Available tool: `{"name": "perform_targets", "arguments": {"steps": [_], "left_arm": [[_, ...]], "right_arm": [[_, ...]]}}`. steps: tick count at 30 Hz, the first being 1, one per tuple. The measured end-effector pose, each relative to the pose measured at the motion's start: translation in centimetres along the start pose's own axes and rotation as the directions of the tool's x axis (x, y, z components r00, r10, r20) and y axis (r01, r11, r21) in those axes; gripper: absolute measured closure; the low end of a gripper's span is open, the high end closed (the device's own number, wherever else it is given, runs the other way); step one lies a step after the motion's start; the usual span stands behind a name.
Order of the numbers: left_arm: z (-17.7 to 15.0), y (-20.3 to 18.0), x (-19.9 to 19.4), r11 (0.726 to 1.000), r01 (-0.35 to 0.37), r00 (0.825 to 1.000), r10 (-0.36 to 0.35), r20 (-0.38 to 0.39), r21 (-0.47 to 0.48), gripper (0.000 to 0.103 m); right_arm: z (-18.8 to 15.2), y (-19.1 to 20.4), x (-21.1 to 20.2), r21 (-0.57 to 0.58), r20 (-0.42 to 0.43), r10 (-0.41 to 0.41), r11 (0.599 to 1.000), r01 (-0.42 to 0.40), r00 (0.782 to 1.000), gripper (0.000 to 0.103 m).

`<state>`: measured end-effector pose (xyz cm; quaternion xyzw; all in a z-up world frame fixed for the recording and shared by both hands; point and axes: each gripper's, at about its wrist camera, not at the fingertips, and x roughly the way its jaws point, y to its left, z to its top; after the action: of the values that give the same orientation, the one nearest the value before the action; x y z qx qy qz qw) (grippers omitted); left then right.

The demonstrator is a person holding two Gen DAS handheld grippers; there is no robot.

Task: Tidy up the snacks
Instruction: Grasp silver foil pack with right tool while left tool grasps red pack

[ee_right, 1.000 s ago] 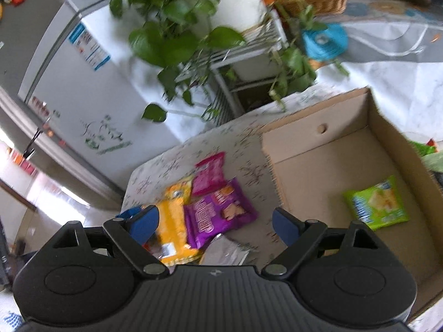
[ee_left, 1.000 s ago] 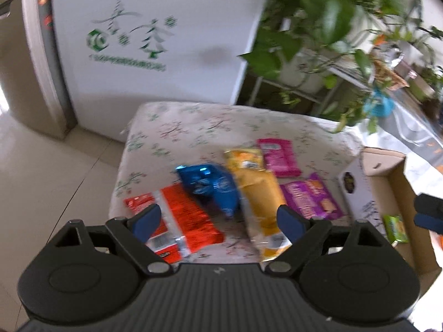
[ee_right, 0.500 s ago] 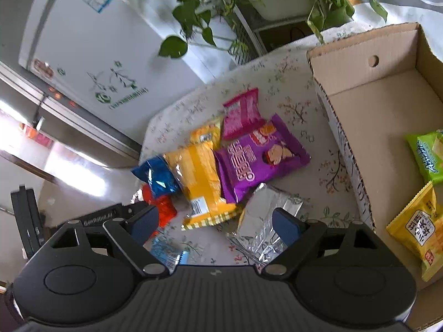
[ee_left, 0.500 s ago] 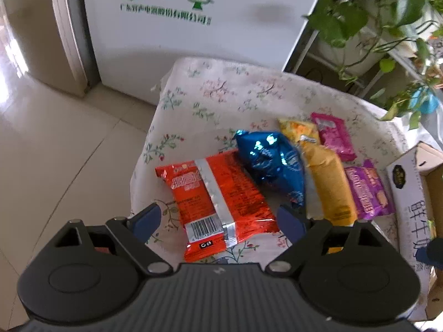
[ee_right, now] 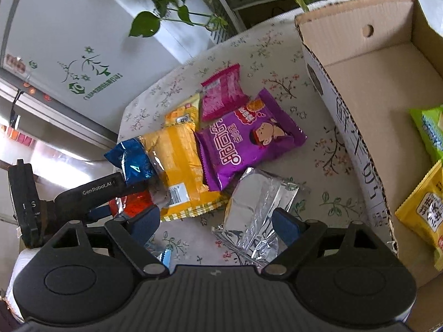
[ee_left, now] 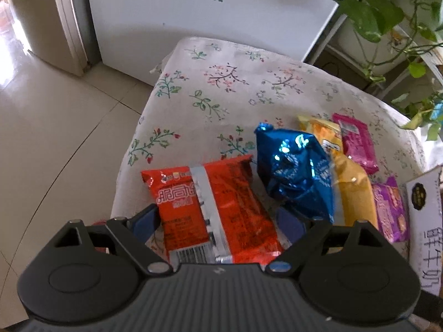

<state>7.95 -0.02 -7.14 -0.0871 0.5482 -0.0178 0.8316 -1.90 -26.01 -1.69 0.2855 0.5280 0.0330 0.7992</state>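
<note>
A red snack pack point(ee_left: 216, 210) lies at the near edge of the floral-cloth table point(ee_left: 221, 83). My left gripper point(ee_left: 217, 220) is open and straddles it, its pads beside the pack's two sides. To the right lie a blue pack point(ee_left: 296, 171), a yellow pack point(ee_left: 351, 191), a pink pack point(ee_left: 355, 141) and a purple pack point(ee_left: 390, 207). My right gripper point(ee_right: 216, 222) is open just above a silver foil pack point(ee_right: 254, 213), which lies nearer its right finger. The cardboard box point(ee_right: 346, 127) holds a green pack point(ee_right: 429, 132) and a yellow pack point(ee_right: 420, 210).
A white appliance point(ee_left: 221, 13) stands behind the table, with potted plants point(ee_left: 387, 13) on a rack to its right. Tiled floor point(ee_left: 55, 138) drops off left of the table. A small blue-and-white wrapper point(ee_right: 163, 254) lies under my right gripper's left finger.
Both grippers have come down and tilted toward the table. The left one now has the red pack between its fingers; the right one now hangs over the silver pack. Neither has closed.
</note>
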Motion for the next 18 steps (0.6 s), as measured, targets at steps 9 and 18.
{"name": "perform_targets", "arguments": {"steps": [9, 18], "left_arm": [[-0.9, -2.0, 1.3, 0.983, -0.121, 0.993, 0.12, 0.017, 0.135, 0.001], [-0.8, -1.4, 1.4, 0.987, -0.109, 0.994, 0.111, -0.007, 0.118, 0.0]], "right_arm": [[0.2, 0.1, 1.3, 0.033, 0.003, -0.076, 0.997, 0.076, 0.997, 0.01], [-0.1, 0.8, 3.7, -0.002, 0.005, -0.219, 0.976, 0.219, 0.976, 0.01]]}}
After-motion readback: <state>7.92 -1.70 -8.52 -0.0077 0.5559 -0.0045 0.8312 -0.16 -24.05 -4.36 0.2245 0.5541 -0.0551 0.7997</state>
